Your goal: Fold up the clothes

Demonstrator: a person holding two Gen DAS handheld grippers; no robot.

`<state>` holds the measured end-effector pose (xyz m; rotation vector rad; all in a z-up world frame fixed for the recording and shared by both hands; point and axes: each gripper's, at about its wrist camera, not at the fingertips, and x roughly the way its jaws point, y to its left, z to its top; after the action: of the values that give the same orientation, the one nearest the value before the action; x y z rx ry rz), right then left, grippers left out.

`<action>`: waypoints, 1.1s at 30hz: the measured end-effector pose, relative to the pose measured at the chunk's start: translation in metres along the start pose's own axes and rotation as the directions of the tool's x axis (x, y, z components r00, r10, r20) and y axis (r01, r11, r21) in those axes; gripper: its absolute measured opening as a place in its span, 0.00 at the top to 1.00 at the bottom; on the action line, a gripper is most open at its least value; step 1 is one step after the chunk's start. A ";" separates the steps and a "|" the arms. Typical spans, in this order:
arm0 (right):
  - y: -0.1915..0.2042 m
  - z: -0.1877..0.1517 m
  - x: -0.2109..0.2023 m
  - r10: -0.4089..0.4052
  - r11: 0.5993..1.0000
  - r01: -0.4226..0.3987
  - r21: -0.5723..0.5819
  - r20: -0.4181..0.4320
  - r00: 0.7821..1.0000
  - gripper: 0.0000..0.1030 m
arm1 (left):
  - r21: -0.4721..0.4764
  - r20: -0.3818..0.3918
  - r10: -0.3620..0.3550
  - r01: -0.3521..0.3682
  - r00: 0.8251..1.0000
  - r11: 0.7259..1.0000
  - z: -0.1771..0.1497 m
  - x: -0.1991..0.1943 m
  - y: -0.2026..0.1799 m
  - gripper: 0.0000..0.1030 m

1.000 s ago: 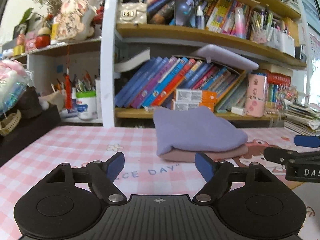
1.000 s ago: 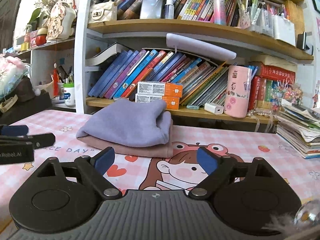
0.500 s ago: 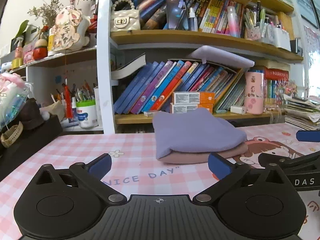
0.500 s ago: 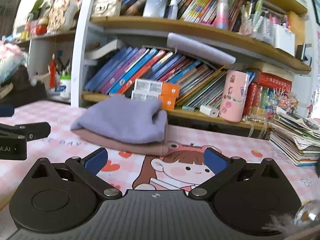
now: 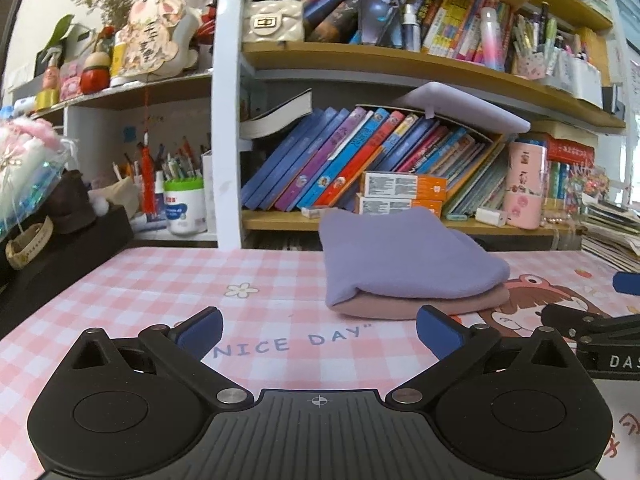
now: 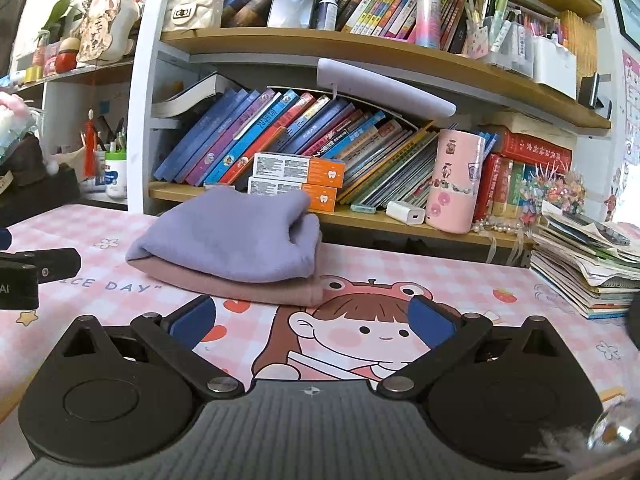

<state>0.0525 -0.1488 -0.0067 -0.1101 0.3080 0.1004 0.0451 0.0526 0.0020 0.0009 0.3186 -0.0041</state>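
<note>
At the bottom of each wrist view we see our grippers spread wide, having just been opening, nothing between the pads: the left gripper and the right gripper. Beyond them on the pink checked mat lies the folded purple garment atop a folded pink garment, mid-frame, apart from both. The bookshelf stands behind.

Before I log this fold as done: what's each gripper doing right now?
Left gripper: open, holding nothing.
Right gripper: open, holding nothing; the folded clothes lie ahead, untouched.
</note>
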 end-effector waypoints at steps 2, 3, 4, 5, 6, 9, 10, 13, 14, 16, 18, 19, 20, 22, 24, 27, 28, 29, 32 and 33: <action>0.000 0.000 0.000 0.000 1.000 0.000 0.000 -0.001 1.000 0.00 | 0.008 0.004 -0.003 0.003 1.000 1.000 0.000 -0.001 -0.001 0.00; 0.000 0.000 0.001 0.000 1.000 0.000 0.001 -0.001 1.000 0.00 | 0.010 0.006 -0.005 0.005 1.000 1.000 0.000 -0.001 -0.002 0.00; 0.000 0.000 0.001 0.001 1.000 -0.001 0.000 -0.003 1.000 0.00 | 0.012 0.006 -0.006 0.006 1.000 1.000 0.000 -0.001 -0.002 0.00; 0.000 0.000 0.001 0.001 1.000 -0.001 -0.001 -0.004 1.000 0.00 | 0.013 0.006 -0.007 0.007 1.000 1.000 0.000 -0.001 -0.002 0.00; 0.000 0.000 0.001 0.001 1.000 -0.001 -0.003 -0.006 1.000 0.00 | 0.013 0.006 -0.008 0.008 1.000 1.000 0.000 0.000 -0.002 0.00; 0.001 0.000 0.002 0.002 1.000 -0.002 -0.007 -0.011 1.000 0.00 | 0.016 0.006 -0.010 0.010 1.000 1.000 0.000 -0.001 -0.003 0.00; 0.001 0.000 0.003 0.002 1.000 -0.002 -0.007 -0.012 1.000 0.00 | 0.017 0.007 -0.010 0.010 1.000 1.000 0.000 -0.001 -0.003 0.00; 0.001 0.000 0.003 0.003 1.000 -0.003 -0.006 -0.014 1.000 0.00 | 0.021 0.006 -0.010 0.010 1.000 1.000 0.000 -0.001 -0.003 0.00; 0.000 0.000 0.003 0.003 1.000 -0.004 -0.005 -0.015 1.000 0.00 | 0.023 0.006 -0.011 0.010 1.000 1.000 0.001 -0.001 -0.003 0.00; 0.000 0.000 0.004 0.006 1.000 -0.006 -0.003 -0.018 1.000 0.00 | 0.026 0.005 -0.011 0.010 1.000 1.000 0.001 0.000 -0.004 0.00; 0.000 0.000 0.004 0.008 1.000 -0.008 -0.002 -0.023 1.000 0.00 | 0.032 0.004 -0.009 0.009 1.000 0.999 0.001 0.000 -0.005 0.00; 0.000 0.000 0.005 0.009 1.000 -0.009 -0.002 -0.025 1.000 0.00 | 0.034 0.004 -0.008 0.008 1.000 0.999 0.001 0.000 -0.005 0.00; 0.000 0.000 0.005 0.010 1.000 -0.010 -0.001 -0.025 1.000 0.00 | 0.036 0.003 -0.007 0.007 1.000 0.999 0.001 0.000 -0.006 0.00; 0.000 0.000 0.005 0.012 1.000 -0.012 -0.001 -0.026 1.000 0.00 | 0.038 0.002 -0.007 0.007 1.000 0.999 0.001 0.000 -0.006 0.00; 0.000 0.000 0.005 0.013 1.000 -0.013 -0.002 -0.027 1.000 0.00 | 0.038 0.001 -0.005 0.005 1.000 0.999 0.001 0.000 -0.006 0.00; 0.000 0.000 0.005 0.014 1.000 -0.014 -0.005 -0.029 0.999 0.00 | 0.038 -0.002 -0.003 0.003 1.000 0.999 0.001 0.000 -0.005 0.00; 0.000 0.000 0.006 0.015 1.000 -0.015 -0.005 -0.030 0.999 0.00 | 0.038 -0.002 -0.002 0.002 1.000 0.999 0.001 0.000 -0.005 0.00; 0.000 0.000 0.006 0.015 1.000 -0.015 -0.005 -0.031 0.999 0.00 | 0.037 -0.002 -0.002 0.002 1.000 0.999 0.001 0.001 -0.005 0.00; -0.001 0.000 0.006 0.017 1.000 -0.017 -0.002 -0.033 0.999 0.00 | 0.038 -0.002 -0.001 0.001 1.000 0.999 0.001 0.001 -0.005 0.00; -0.001 0.000 0.006 0.018 1.000 -0.018 -0.001 -0.034 0.999 0.00 | 0.037 -0.002 0.000 0.000 1.000 0.999 0.001 0.001 -0.005 0.00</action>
<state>0.0588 -0.1492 -0.0087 -0.1108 0.3428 0.1163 0.0458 0.0475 0.0027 0.0380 0.3200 -0.0104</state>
